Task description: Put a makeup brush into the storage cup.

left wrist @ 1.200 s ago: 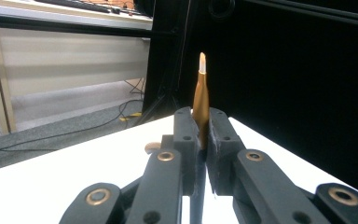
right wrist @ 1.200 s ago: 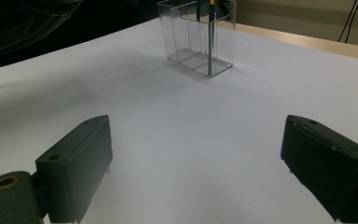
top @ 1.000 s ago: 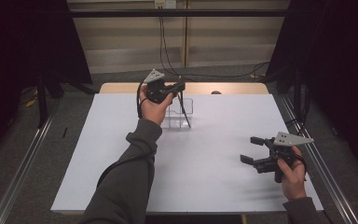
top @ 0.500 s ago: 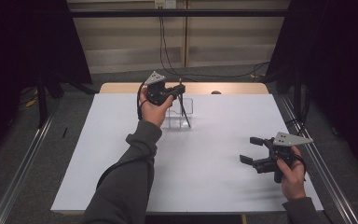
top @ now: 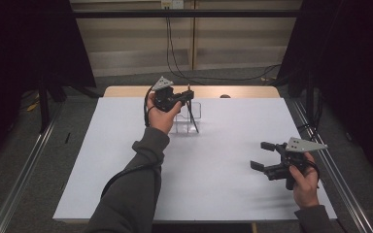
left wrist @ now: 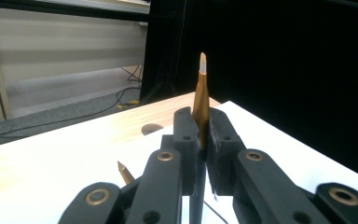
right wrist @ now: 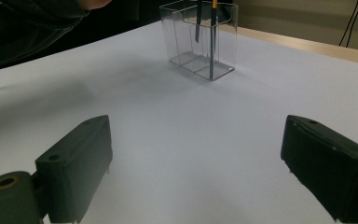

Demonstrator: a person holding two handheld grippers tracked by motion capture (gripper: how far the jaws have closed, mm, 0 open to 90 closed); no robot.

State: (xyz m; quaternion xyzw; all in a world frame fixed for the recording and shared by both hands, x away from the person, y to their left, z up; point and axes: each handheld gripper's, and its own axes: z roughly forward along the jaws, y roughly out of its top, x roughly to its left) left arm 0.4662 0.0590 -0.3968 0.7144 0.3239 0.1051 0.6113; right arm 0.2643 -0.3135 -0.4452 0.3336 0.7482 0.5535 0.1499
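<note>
Black left claw (left wrist: 200,135) pinches a gold pen (left wrist: 201,100) between its pressed-together jaws, directly above the clear plastic holder (top: 188,118); the pen's lower end hangs inside the holder. A second gold tip (left wrist: 125,171) shows beside the claw. Right claw (top: 262,155) is spread, empty, well apart from the holder over the white bench (top: 223,194).

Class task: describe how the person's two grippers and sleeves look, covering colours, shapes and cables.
Both the left gripper and right gripper are black with two blocky jaws, brass-coloured pivot pins, and a grey three-cornered plate on top. A black cable trails from the left one. The sleeves are dark grey.
</note>
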